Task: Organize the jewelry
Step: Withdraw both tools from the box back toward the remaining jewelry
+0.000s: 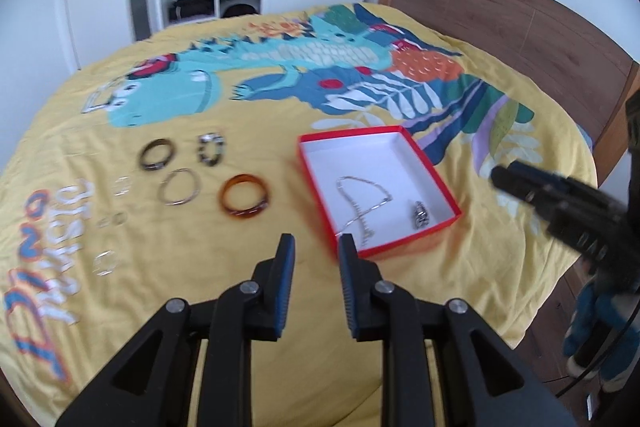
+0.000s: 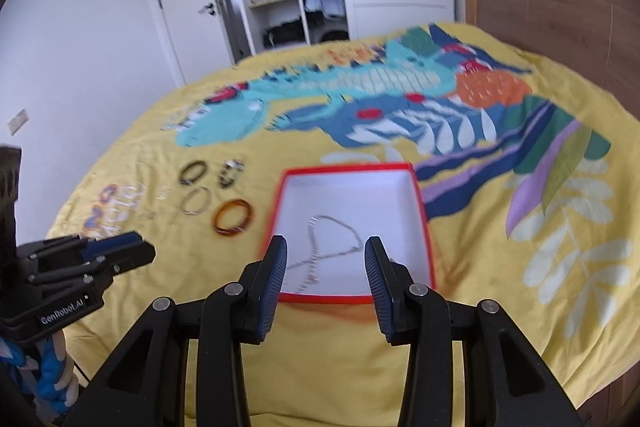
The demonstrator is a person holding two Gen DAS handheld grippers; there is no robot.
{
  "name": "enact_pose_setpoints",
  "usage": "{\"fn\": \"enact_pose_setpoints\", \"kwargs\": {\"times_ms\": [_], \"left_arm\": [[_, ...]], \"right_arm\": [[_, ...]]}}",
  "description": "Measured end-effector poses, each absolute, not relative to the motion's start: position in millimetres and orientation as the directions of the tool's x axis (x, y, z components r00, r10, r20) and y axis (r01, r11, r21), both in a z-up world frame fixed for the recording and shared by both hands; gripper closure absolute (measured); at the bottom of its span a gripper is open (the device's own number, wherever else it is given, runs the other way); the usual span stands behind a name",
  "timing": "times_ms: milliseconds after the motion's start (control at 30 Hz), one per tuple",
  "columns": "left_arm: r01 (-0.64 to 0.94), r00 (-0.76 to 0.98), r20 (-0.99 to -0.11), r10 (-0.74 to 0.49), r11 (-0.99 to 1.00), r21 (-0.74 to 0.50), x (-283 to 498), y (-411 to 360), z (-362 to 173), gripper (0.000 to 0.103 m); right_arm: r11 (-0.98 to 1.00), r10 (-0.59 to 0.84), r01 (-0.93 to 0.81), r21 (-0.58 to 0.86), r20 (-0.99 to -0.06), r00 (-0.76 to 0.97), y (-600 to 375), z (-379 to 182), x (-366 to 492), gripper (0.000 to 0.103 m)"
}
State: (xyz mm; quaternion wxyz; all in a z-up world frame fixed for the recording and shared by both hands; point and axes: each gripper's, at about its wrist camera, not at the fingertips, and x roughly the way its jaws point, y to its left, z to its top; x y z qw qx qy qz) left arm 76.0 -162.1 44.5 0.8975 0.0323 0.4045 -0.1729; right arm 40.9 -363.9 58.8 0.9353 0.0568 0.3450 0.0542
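Both the left gripper [image 1: 316,247] and right gripper [image 2: 326,251] hover with jaws apart, empty, above the red-walled white box [image 1: 436,173]; only the left view shows a small silver charm [image 1: 419,219] beside its silver chain [image 1: 356,199].

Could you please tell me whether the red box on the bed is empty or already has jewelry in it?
Not empty: the red box holds a silver chain and a small dark piece.

a bed [image 1: 256,307] under a yellow dinosaur-print bedspread [image 1: 500,251] carries everything. on it lies an open red box [image 1: 436,227] with a white inside. left of the box, apart from it, sit an amber bangle [image 1: 245,200], a thin silver bangle [image 1: 181,187], a dark bangle [image 1: 156,154], a black-and-silver bracelet [image 1: 211,148] and several small clear rings [image 1: 105,262], blurred.
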Motion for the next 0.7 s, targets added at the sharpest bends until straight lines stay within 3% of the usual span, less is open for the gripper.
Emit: {"fn": "enact_pose_setpoints", "kwargs": {"times_ms": [700], "left_arm": [[-0.008, 0.838, -0.546, -0.029, 0.998, -0.067, -28.6, 54.0, 155.0, 0.079]], "right_arm": [[0.958, 0.285, -0.255, 0.128, -0.469, 0.836, -253.5, 169.9, -49.6, 0.058]]}}
